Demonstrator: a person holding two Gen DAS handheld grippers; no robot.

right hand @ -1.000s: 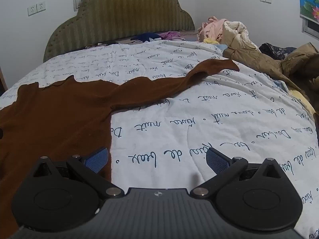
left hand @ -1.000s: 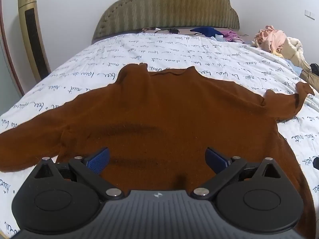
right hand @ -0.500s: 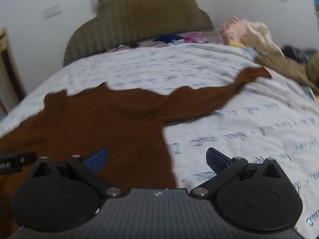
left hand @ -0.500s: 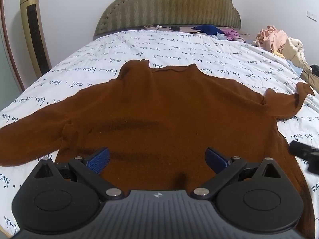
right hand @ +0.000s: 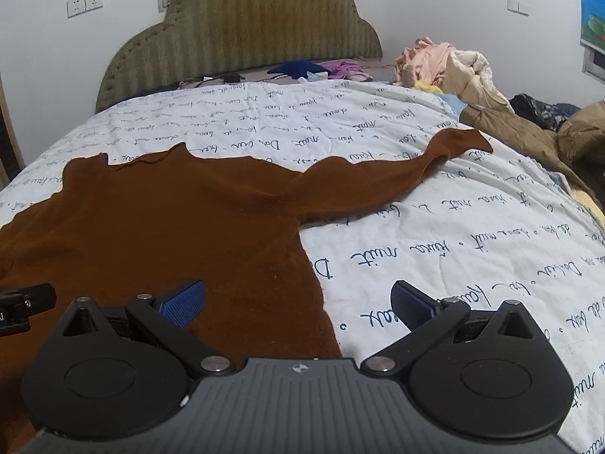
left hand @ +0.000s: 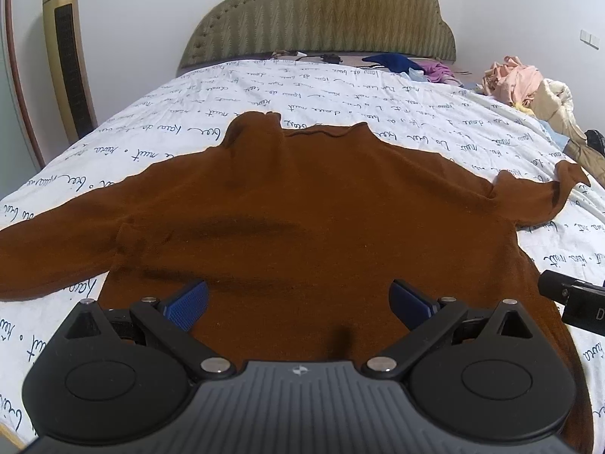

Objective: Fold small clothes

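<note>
Holding both tools low over the bed, you have each pair of jaws spread wide and gripping nothing. Your left gripper point(left hand: 298, 300) hovers above the lower body of the brown sweater point(left hand: 310, 219), with brown cloth filling the whole gap between its blue pads point(left hand: 187, 302). Just right of that gap, the black tip of your right gripper point(left hand: 574, 300) pokes in at the picture's edge.

Your right gripper point(right hand: 298, 300) straddles the sweater's point(right hand: 170, 227) side edge: cloth lies under the left pad point(right hand: 183, 302), and white bedspread point(right hand: 453, 234) printed with dark script lies under the right one. Whether either tool touches the fabric, you cannot tell.

Ahead of the jaws the sweater lies flat and face-on, collar pointing away from you. One sleeve point(left hand: 49, 249) runs out to the left, and the other sleeve point(right hand: 397, 174) stretches right with its cuff curled up.

Farther on, past the collar, bare bedspread reaches an olive padded headboard point(left hand: 321, 11). Right of it sits a heap of pink and cream laundry point(right hand: 442, 60), and far left of the jaws stands a gold tower fan point(left hand: 68, 60) against the wall.
</note>
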